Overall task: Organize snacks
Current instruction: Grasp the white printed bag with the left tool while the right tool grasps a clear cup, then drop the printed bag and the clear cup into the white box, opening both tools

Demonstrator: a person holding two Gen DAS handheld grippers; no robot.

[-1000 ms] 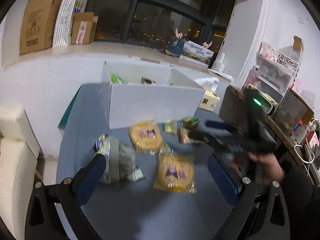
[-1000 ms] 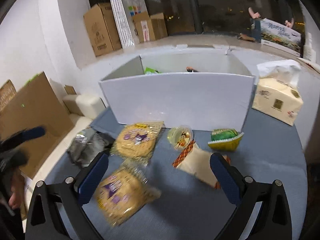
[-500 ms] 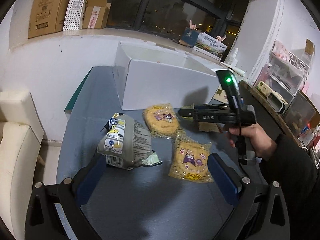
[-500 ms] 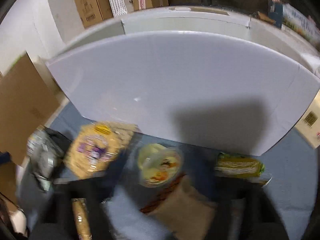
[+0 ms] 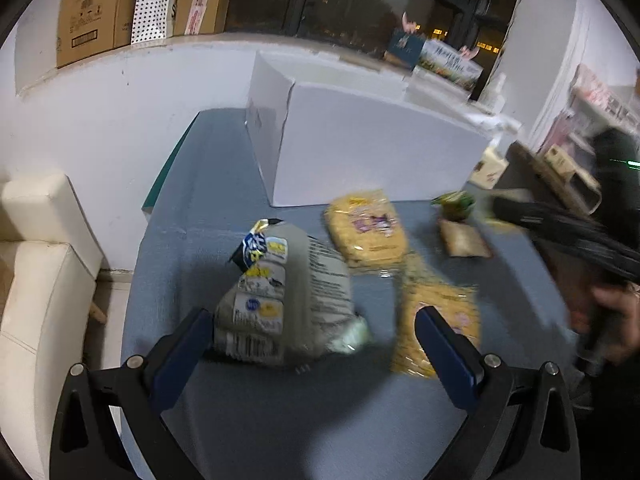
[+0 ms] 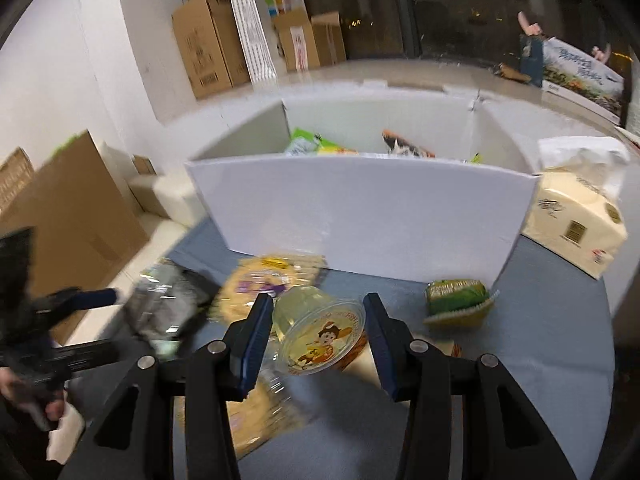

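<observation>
My right gripper (image 6: 318,332) is shut on a clear jelly cup (image 6: 320,330) with a cartoon lid and holds it above the blue table, in front of the white box (image 6: 360,216). My left gripper (image 5: 312,340) is open, its fingers on either side of a grey snack bag (image 5: 286,296) lying on the table. Two yellow snack packs (image 5: 366,226) (image 5: 440,312) lie to the right of the bag. A green pack (image 6: 456,300) and a brown pack (image 5: 464,240) lie near the box. The box holds several snacks.
A tissue box (image 6: 576,220) stands right of the white box. Cardboard boxes (image 6: 208,44) sit on the window ledge behind. A cream sofa (image 5: 36,280) is left of the table. Shelves with clutter (image 5: 580,120) stand at the right.
My right gripper dropped to the jelly cup, closed on it and lifted it. My left gripper moved forward around the grey snack bag.
</observation>
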